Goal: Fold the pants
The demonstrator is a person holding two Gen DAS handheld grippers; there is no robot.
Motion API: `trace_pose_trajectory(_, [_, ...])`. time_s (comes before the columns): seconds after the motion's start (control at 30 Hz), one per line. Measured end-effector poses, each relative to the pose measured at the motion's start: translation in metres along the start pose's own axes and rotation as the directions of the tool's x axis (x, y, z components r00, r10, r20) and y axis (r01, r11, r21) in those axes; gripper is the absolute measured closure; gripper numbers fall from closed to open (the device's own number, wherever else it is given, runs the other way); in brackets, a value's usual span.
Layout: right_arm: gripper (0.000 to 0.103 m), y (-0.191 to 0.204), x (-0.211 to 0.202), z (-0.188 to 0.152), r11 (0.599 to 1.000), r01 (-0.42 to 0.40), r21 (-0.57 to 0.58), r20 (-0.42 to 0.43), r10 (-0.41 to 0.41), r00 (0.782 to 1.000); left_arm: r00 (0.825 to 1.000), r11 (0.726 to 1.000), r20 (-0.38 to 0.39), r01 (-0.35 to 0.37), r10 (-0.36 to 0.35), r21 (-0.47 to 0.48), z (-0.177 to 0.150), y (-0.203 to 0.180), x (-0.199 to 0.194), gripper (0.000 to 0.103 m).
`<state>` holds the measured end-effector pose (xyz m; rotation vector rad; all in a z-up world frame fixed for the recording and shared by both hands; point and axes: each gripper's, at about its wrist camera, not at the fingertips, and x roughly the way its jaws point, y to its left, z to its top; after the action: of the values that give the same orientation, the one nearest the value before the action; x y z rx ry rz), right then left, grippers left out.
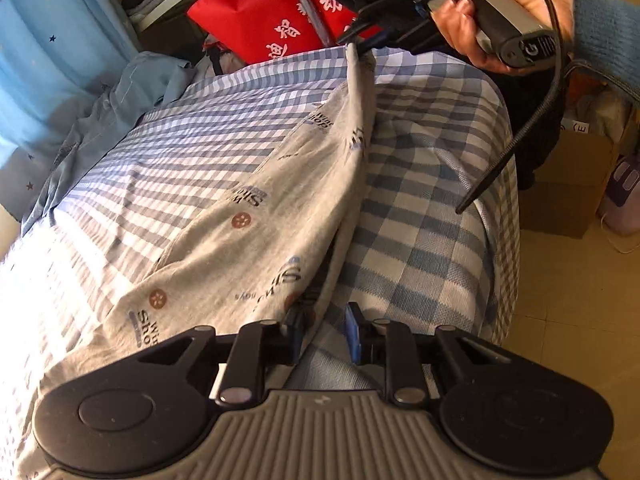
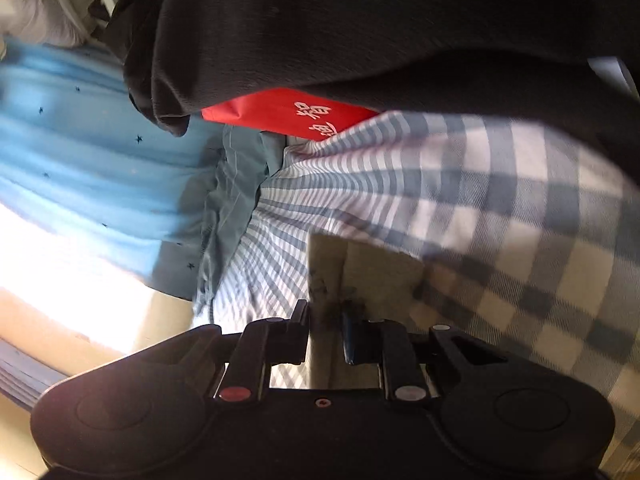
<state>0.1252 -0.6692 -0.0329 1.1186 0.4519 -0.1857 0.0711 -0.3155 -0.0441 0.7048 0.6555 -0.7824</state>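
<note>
The light, limp grey printed pants, draped across the checked bed at frame centre, are pinched at opposite edges by the left gripper and right gripper, where hold is best taken.

A bed covered with a blue-and-white checked sheet carried the grey printed pants spread along it, with a crumpled grey-blue garment lying at its far edge beside a red bag.
</note>
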Motion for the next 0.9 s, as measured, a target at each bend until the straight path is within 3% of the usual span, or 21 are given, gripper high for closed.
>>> trace_pose_trajectory(0.13, [0.085,-0.001,0.0,0.006,0.999,0.045,-0.02,-0.007,-0.045,0.999,0.999,0.999,-0.004,-0.034,0.034,0.032,0.002,-0.008,0.004,0.092])
trace_pose_trajectory(0.2, [0.085,-0.004,-0.002,0.002,0.998,0.057,-0.024,-0.021,-0.058,0.998,0.999,0.999,-0.007,-0.036,0.036,0.024,0.003,-0.009,0.004,0.093])
trace_pose_trajectory(0.4, [0.064,-0.023,-0.034,-0.018,0.983,0.146,-0.107,-0.01,-0.148,0.989,0.999,0.999,0.002,-0.032,0.032,0.03,0.004,-0.006,0.003,0.093])
trace_pose_trajectory(0.53, [0.047,-0.055,-0.034,-0.024,0.988,0.155,0.019,-0.059,-0.153,0.986,0.999,0.999,0.005,-0.035,0.035,0.036,0.002,-0.008,0.003,0.093])
trace_pose_trajectory(0.7, [0.034,-0.07,-0.02,-0.023,0.988,0.057,0.146,-0.032,-0.053,0.998,0.999,0.999,0.003,-0.04,0.04,0.017,-0.001,-0.008,0.003,0.095])
trace_pose_trajectory(0.73, [0.045,-0.067,-0.017,-0.022,0.989,0.069,0.134,-0.028,-0.065,0.997,0.999,0.999,0.004,-0.05,0.05,0.012,-0.001,-0.009,0.003,0.098])
trace_pose_trajectory(0.77, [0.084,-0.066,-0.014,-0.022,0.988,0.082,0.129,-0.034,-0.079,0.996,0.998,0.998,0.005,-0.058,0.058,0.007,-0.001,-0.009,0.003,0.1])
trace_pose_trajectory(0.8, [0.101,-0.066,-0.011,-0.021,0.986,0.088,0.142,-0.046,-0.082,0.996,0.998,0.998,0.008,-0.063,0.063,0.002,-0.001,-0.01,0.002,0.101])
trace_pose_trajectory(0.9, [0.103,-0.047,-0.019,-0.016,0.996,0.066,0.062,0.028,-0.068,0.997,0.995,0.996,0.045,-0.086,0.086,-0.009,-0.001,-0.011,-0.008,0.103])
